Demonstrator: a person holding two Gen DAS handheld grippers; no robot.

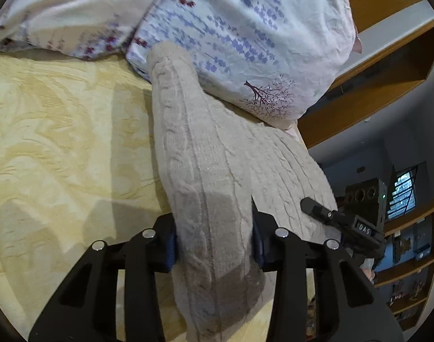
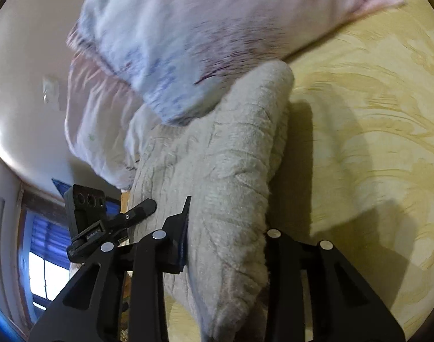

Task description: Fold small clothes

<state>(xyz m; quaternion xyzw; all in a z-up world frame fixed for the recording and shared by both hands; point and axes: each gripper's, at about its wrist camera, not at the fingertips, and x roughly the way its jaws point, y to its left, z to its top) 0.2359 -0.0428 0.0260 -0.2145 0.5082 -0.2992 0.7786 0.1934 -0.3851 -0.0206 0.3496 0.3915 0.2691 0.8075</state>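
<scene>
One beige cable-knit sweater [image 1: 205, 154] lies on the bed [image 1: 60, 131], and both grippers are closed on it: the left gripper [image 1: 214, 236] pinches a thick bunch of knit between its fingers [image 1: 171, 245], and the right gripper [image 2: 225, 239] does the same at another part of the near edge. Ahead of the fingers the sweater stretches up to two pillows [image 1: 245, 28]. The knit looks soft, thick and a little heavy, not slippery, so I think holding at the edges is good.
</scene>
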